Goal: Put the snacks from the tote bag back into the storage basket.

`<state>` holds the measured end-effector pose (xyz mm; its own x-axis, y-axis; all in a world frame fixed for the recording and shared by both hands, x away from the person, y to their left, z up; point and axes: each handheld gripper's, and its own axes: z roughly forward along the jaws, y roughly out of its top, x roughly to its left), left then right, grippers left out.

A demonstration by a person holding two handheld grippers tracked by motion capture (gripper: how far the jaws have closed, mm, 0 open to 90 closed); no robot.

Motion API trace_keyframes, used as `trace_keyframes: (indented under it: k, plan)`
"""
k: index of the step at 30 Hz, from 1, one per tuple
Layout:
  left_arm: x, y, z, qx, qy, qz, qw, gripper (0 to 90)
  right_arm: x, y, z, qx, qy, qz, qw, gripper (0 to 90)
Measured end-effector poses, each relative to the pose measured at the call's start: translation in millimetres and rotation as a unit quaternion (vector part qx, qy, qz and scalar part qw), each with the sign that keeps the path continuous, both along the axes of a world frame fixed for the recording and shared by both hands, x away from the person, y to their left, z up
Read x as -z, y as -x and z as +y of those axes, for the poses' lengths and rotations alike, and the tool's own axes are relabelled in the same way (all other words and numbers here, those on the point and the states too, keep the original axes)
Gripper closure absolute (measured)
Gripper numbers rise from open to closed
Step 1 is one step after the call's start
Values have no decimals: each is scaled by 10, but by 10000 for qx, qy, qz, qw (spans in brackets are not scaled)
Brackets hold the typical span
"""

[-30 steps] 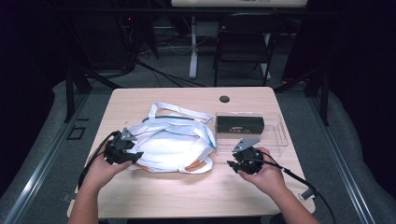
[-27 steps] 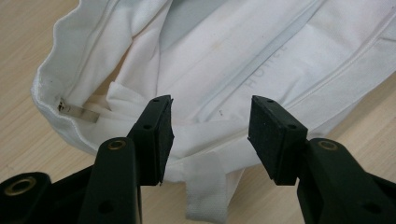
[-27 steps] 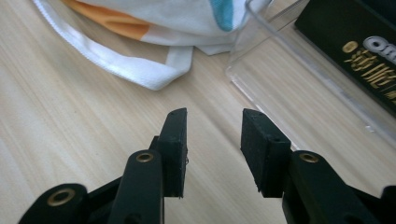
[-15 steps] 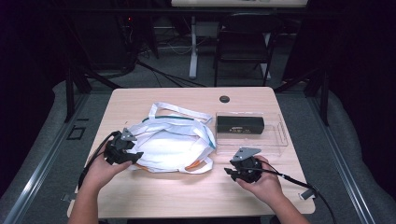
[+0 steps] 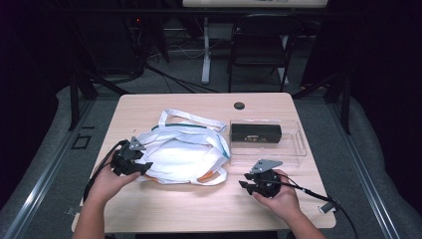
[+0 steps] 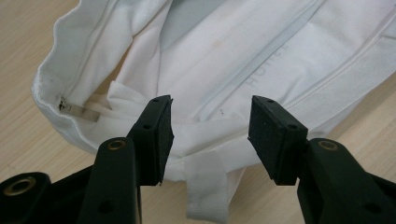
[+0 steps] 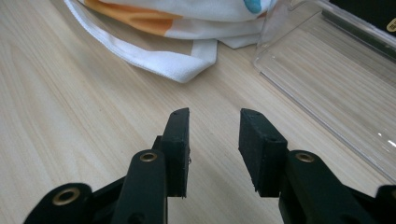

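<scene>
A white bag (image 5: 184,154) lies flat on the table (image 5: 199,209), left of centre, with a clear tray (image 5: 293,149) holding a black box (image 5: 256,132) just to its right. The left gripper (image 5: 141,166) sits at the bag's left edge, its jaws spread; fabric lies between them, apparently not pinched. The right gripper (image 5: 244,183) hovers over bare wood near the bag's lower right corner, jaws apart with nothing between them, having just closed a little.

The right hand-held gripper (image 5: 247,185) has drawn back from the clear tray (image 5: 293,149) toward the worktop's (image 5: 199,209) near edge. Its jaws have just been closing, nothing between them.
</scene>
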<state>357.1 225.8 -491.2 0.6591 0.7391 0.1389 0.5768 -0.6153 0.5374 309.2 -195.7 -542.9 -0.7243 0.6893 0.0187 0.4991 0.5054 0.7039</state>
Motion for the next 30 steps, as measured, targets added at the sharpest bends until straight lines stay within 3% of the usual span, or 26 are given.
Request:
trace_keyframes:
  k: [8, 11, 21, 30]
  plan:
    - [8, -6, -7, 35, -33, 44, 10000, 495, 58, -10, 7, -19, 18, 11, 10000, 641]
    - [19, -8, -11, 17, -53, 12, 10000, 495, 88, -22, 6, -40, -71, 122, 9999, 642]
    - [8, -6, -2, 29, -48, 33, 10000, 495, 136, -12, 48, -143, -6, 236, 9996, 642]
    - [20, -13, 5, -15, -59, -6, 10000, 494, 146, -8, 64, -164, -22, 214, 9996, 636]
